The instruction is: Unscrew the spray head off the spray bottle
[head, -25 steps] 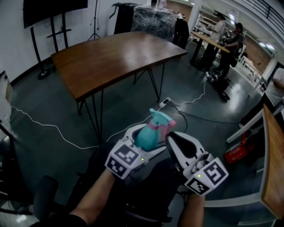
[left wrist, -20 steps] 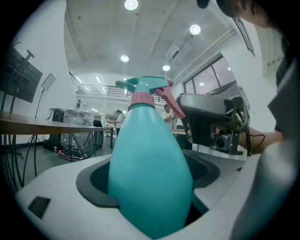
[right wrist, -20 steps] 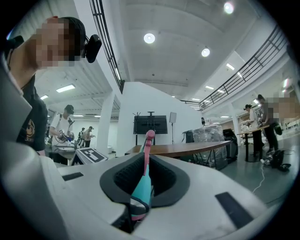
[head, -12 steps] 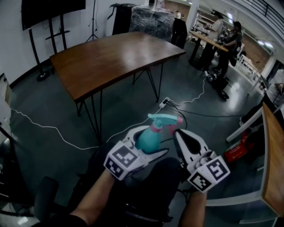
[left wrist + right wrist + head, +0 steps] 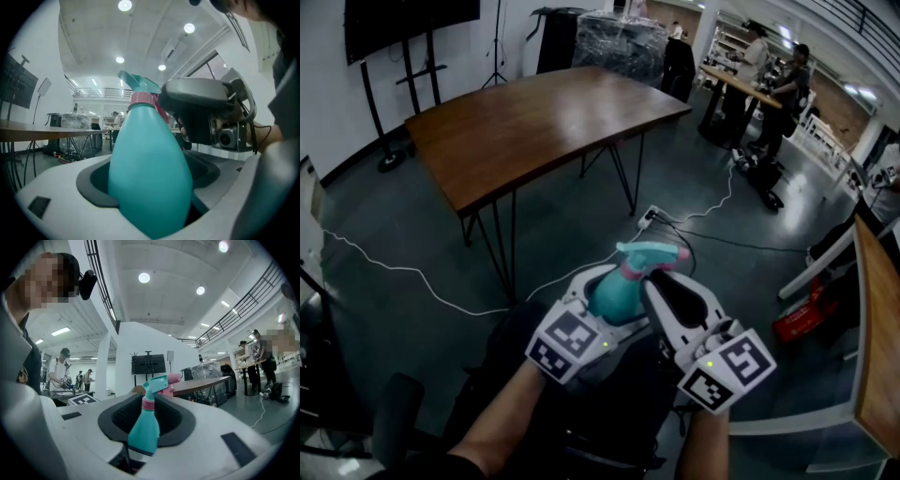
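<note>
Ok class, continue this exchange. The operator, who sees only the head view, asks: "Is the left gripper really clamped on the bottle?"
Observer: Yes. In the left gripper view the left gripper is shut on the bottle, around its wide body.
Operator: And the right gripper?
Observer: The right gripper view shows the right gripper with the pink collar between its jaws. They have just been opening and are not clamped.
Operator: Is anyone beyond it?
Observer: A person stands far off at that view's left.
</note>
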Demonstrator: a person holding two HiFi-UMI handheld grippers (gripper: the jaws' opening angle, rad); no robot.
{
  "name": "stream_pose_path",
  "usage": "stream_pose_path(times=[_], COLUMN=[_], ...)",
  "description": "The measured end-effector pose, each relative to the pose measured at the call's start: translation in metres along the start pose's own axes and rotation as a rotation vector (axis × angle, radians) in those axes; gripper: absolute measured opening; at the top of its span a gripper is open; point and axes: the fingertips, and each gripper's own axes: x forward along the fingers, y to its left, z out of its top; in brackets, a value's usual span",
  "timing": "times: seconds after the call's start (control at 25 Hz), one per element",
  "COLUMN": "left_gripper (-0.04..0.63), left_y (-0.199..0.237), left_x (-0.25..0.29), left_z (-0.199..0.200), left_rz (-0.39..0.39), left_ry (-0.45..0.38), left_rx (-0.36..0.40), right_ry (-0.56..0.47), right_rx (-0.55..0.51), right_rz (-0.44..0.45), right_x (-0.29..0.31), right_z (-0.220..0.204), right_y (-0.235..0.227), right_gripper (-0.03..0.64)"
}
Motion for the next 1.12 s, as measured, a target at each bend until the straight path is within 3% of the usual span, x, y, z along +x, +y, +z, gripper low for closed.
stream_pose_path(times=[0.04,0.16,0.76,1.12], left_gripper=[0.428,0.428,0.428,0.428], left_y=[0.000,0.001,-0.007,-0.017], left_x=[0.000,0.000,0.002,0.003], left_z=[0.000,-0.001,-0.001,-0.001], left_rz=[0.004,0.012,0.004,-0.075], left_ry=[0.002,0.005,0.031,0.038], left_rx=[0.003,0.004,0.028,0.043], right_ry=[0.014,0.028,0.026,0.024], right_rx=[0.005,0.015,0.016,-0.012], right_rz=[-0.010,-0.037,-0.079,-0.012], right_x=[0.003,0.007,0.013,0.004], right_z=[-0.004,-0.008,-0.009,-0.010], right_y=[-0.001,-0.003,-0.003,-0.005], right_gripper=[0.090,0.124,0.126,0.141])
